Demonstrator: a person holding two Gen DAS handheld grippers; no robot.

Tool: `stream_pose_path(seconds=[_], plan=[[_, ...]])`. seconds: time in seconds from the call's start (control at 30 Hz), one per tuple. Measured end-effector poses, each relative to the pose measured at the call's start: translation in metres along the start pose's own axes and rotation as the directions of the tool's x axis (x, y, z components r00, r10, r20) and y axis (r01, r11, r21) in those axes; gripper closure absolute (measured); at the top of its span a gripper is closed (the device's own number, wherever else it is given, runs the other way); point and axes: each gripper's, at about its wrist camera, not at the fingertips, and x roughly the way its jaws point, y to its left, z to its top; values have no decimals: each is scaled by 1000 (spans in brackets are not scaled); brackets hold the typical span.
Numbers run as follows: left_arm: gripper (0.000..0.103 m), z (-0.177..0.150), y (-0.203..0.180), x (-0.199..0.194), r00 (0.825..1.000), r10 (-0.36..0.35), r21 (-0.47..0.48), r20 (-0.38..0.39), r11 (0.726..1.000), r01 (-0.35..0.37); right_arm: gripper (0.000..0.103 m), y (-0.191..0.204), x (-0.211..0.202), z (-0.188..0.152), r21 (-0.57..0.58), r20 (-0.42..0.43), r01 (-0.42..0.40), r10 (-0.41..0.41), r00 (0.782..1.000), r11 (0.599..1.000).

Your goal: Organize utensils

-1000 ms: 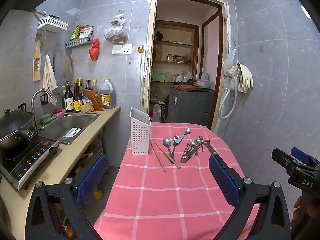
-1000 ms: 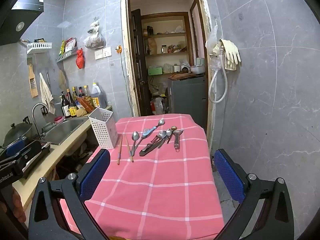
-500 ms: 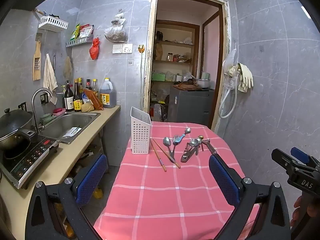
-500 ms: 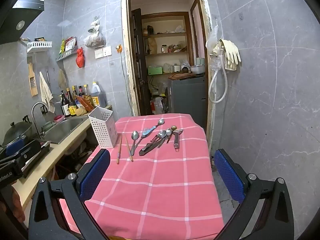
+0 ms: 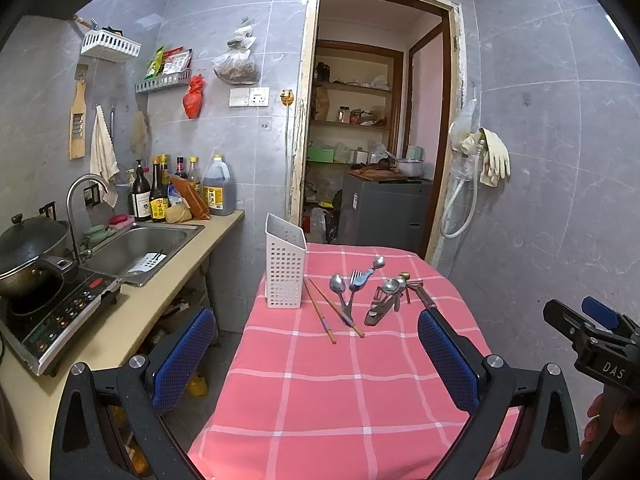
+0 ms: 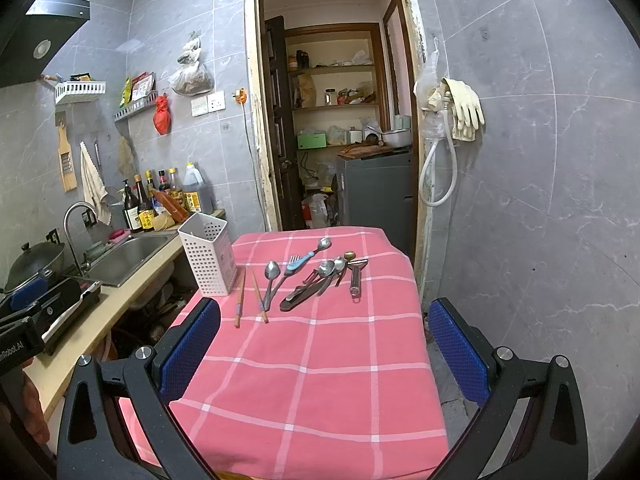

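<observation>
A white perforated utensil holder (image 5: pixel 285 267) (image 6: pixel 209 258) stands at the far left of a table under a pink checked cloth (image 5: pixel 340 380) (image 6: pixel 320 360). Beside it lie two wooden chopsticks (image 5: pixel 326 314) (image 6: pixel 250 297), a spoon (image 5: pixel 338 286) (image 6: pixel 271 272), a fork (image 5: pixel 354 282), a blue-handled spoon (image 5: pixel 370 272) (image 6: pixel 306 256), and a pile of metal spoons and a peeler (image 5: pixel 390 296) (image 6: pixel 332 276). My left gripper (image 5: pixel 316 356) and my right gripper (image 6: pixel 324 344) are both open and empty, held above the near part of the table, well short of the utensils.
A counter with a sink (image 5: pixel 136 250), an induction cooker (image 5: pixel 52 312) with a wok and bottles (image 5: pixel 176 196) runs along the left. A doorway (image 5: pixel 372 140) with a grey cabinet lies behind the table. A grey tiled wall (image 6: pixel 540 200) stands close on the right.
</observation>
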Motion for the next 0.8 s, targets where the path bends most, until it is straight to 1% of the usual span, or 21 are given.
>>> stream_pose_path(seconds=[0.8], plan=[[0, -1, 1, 0, 1000, -2, 0, 0, 1000, 2, 1, 2, 1, 1, -3, -2, 2, -2, 1000, 1000]])
